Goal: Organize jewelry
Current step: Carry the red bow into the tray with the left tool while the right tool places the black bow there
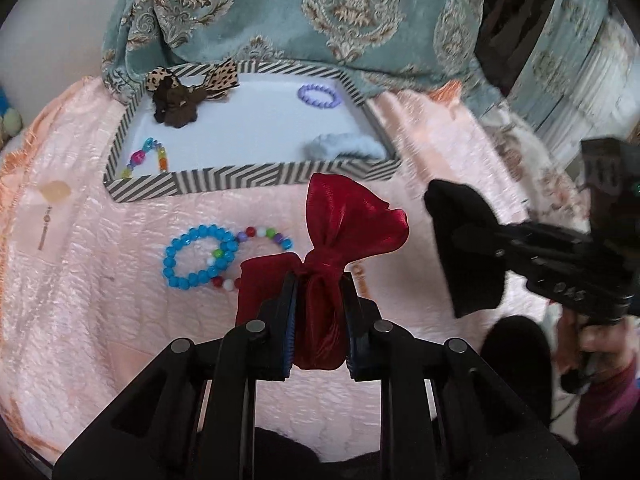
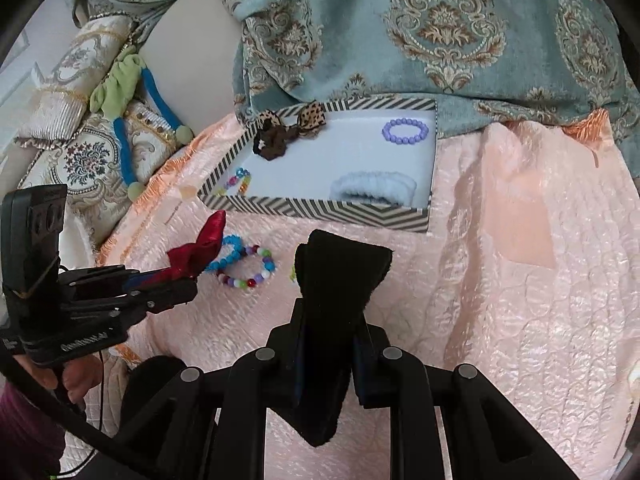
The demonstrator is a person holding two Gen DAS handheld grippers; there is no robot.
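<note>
Left wrist view puts the red satin bow at its centre, its knot pinched between the pads of the left gripper, which is clenched on it just above the pink bedspread. The striped tray lies just beyond the bow, already holding a purple bead bracelet, a brown scrunchie, a pale fluffy band and a multicoloured bead string. To the right of the tray, the right gripper is clamped on a black velvet bow. A blue bead bracelet and a mixed-colour bracelet lie on the bedspread in front of the tray.

Judging from this, the bow should be carried clear over the tray's near wall, lowered onto bare white floor, and only then released.
</note>
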